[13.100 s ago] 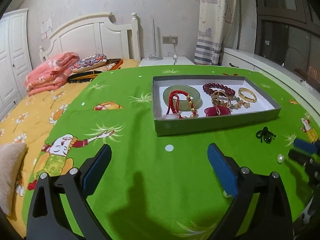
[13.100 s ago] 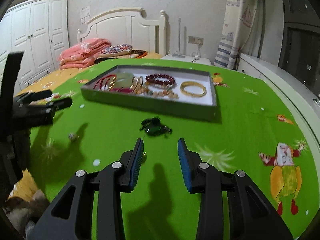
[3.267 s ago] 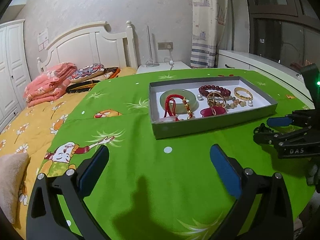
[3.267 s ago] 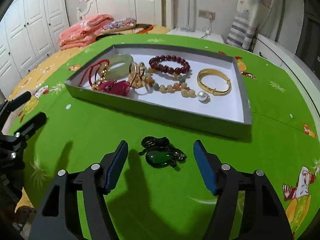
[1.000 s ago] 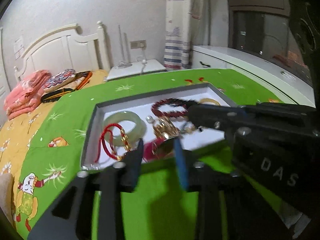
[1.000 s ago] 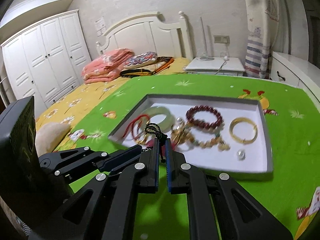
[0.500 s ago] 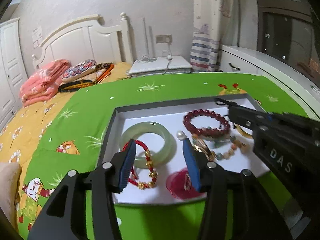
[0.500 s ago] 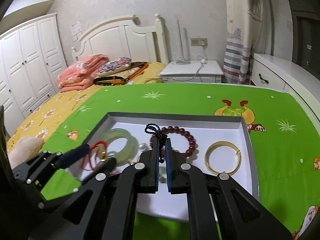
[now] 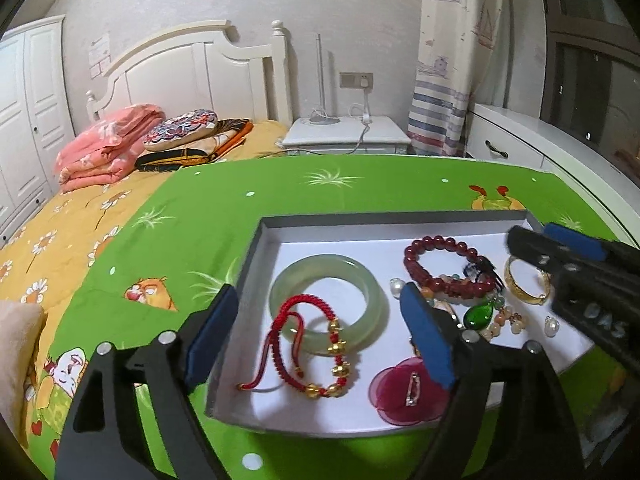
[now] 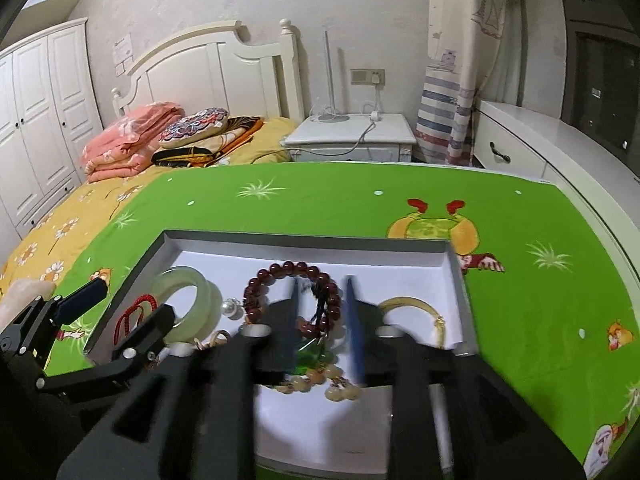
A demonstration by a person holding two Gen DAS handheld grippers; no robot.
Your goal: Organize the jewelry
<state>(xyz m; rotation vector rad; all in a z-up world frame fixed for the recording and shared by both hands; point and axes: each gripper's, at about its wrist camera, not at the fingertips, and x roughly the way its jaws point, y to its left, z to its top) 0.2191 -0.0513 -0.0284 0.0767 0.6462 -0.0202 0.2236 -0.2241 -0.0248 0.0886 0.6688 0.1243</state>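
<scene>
Green glass catches the light: the green pendant (image 9: 478, 315) lies inside the grey tray (image 9: 362, 225), its dark cord (image 9: 482, 265) draped across the dark red bead bracelet (image 9: 436, 276). The right gripper (image 10: 322, 312) hangs over it with jaws spread apart, nothing between the pads, the pendant (image 10: 316, 354) and cord (image 10: 320, 300) sitting directly in the gap, though that view is blurred. Just outside its right finger lies the gold bangle (image 10: 416, 312); outside its left finger sit a pearl (image 10: 230, 307) and the pale jade bangle (image 10: 186, 300).

The left gripper (image 9: 320, 332) hovers at the tray's near-left end, jaws wide open and empty. Framed between its blue pads (image 9: 426, 340) are the jade bangle (image 9: 328, 300) and the red cord bracelet with gold beads (image 9: 312, 354) lying over it. Just beside its right finger rests a magenta brooch (image 9: 404, 392). Beyond that finger, beige beads (image 9: 506, 320) trail beside the pendant, and a second pearl (image 9: 551, 326) lies near the right gripper's body. The tray rests on a green cartoon sheet (image 9: 360, 188).
</scene>
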